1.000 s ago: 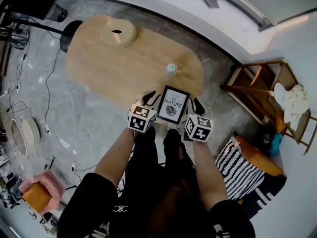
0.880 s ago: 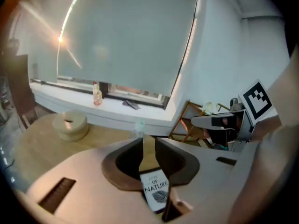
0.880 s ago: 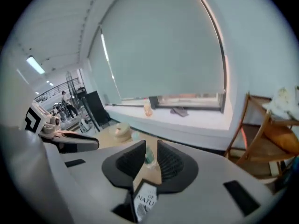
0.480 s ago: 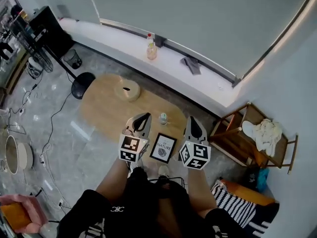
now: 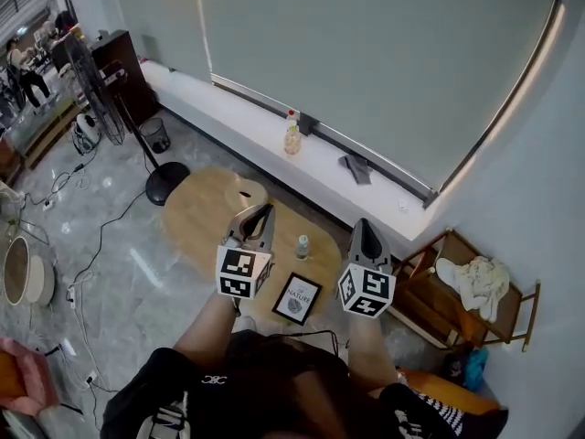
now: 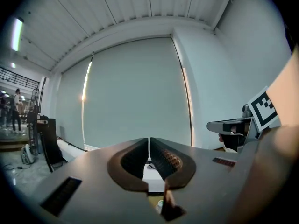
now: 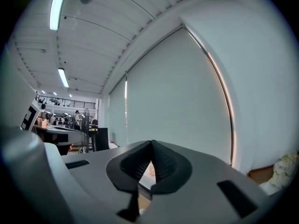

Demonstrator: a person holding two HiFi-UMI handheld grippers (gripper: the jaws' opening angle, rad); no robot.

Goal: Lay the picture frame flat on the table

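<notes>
Room with a grey blind; oval pale-wood worktop. Left tongs and right tongs are both pressed together, empty, held level above it. The black-edged rectangular picture frame lies, apparently flat, below and between them, long axis pointing away; neither hand is clearly nearer.
</notes>
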